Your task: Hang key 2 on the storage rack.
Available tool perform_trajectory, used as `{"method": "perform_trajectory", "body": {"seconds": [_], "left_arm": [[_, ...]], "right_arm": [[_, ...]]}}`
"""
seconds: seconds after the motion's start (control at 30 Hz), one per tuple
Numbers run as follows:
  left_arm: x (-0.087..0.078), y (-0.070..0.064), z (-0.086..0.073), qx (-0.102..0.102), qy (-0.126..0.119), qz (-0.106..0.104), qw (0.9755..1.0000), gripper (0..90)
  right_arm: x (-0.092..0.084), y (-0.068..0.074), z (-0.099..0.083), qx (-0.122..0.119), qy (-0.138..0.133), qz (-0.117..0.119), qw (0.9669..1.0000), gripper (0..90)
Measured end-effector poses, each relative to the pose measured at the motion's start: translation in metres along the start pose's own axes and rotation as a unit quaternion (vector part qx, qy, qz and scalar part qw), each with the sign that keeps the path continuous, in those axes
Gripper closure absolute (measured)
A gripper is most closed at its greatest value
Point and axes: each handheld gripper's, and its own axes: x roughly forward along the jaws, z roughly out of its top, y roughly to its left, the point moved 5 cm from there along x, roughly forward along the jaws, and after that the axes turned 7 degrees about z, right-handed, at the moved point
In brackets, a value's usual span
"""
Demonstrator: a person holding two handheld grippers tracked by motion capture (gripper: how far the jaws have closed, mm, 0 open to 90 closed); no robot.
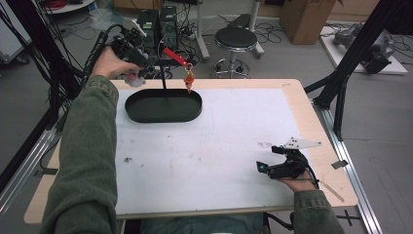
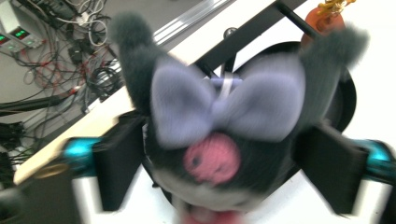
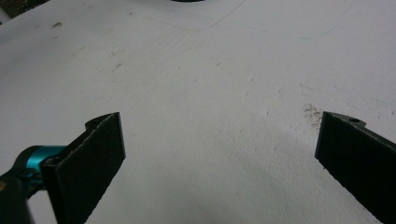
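L gripper (image 2: 224,172) jaws apart round blurred plush toy (image 2: 219,140), pads not pressing; R gripper (image 3: 219,158) wide open. White tabletop (image 1: 204,161), cluttered lab floor behind. Toy dark grey w/ lilac bow, pink nose.

The right gripper (image 3: 219,158) points down at a white table cover (image 3: 201,79), its two black jaws standing wide apart with nothing between them. A teal fitting (image 3: 35,158) sits behind the left-hand jaw. Small dark smudges (image 3: 312,111) mark the cover.

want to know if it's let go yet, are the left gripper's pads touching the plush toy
Cannot tell. In the left gripper view the plush toy sits between the left gripper pads, but motion blur hides any gap or contact at its sides.
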Motion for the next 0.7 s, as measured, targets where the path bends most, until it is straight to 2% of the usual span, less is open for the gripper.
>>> {"method": "perform_trajectory", "body": {"seconds": [0.07, 0.17, 0.23, 0.27, 0.37, 0.53, 0.57, 0.63, 0.7], "left_arm": [[-0.002, 0.001, -0.002, -0.002, -0.004, -0.008, 1.0000, 10.1], [-0.006, -0.001, -0.003, -0.001, -0.018, -0.037, 0.9991, 5.9], [-0.010, -0.003, -0.003, 0.001, -0.024, -0.056, 0.9981, 5.5], [-0.011, -0.003, -0.003, 0.001, -0.028, -0.059, 0.9978, 5.5], [-0.016, -0.005, -0.003, 0.007, -0.039, -0.061, 0.9974, 5.1], [-0.019, -0.009, -0.005, 0.022, -0.039, -0.049, 0.9978, 1.8], [-0.020, -0.011, -0.005, 0.022, -0.047, -0.049, 0.9975, 1.8], [-0.022, -0.013, -0.006, 0.021, -0.058, -0.056, 0.9966, 1.8], [-0.022, -0.016, -0.010, 0.023, -0.058, -0.060, 0.9963, 1.8]], "right_arm": [[0.000, 0.000, 0.000, 0.001, 0.000, 0.000, 1.0000, 0.5], [0.001, 0.000, 0.001, -0.002, 0.001, 0.000, 1.0000, 0.5], [0.002, 0.000, 0.001, -0.002, 0.002, -0.002, 1.0000, 0.5], [0.002, 0.000, 0.001, -0.002, 0.003, 0.000, 1.0000, 0.5], [0.003, 0.000, 0.001, -0.002, 0.004, -0.001, 1.0000, 0.5], [0.004, 0.000, 0.002, -0.002, 0.004, -0.001, 1.0000, 0.5], [0.004, 0.000, 0.002, -0.002, 0.003, -0.001, 1.0000, 0.5], [0.004, 0.000, 0.002, -0.002, 0.003, -0.001, 1.0000, 0.5], [0.004, -0.001, 0.002, -0.003, 0.004, -0.001, 1.0000, 0.5]]}}
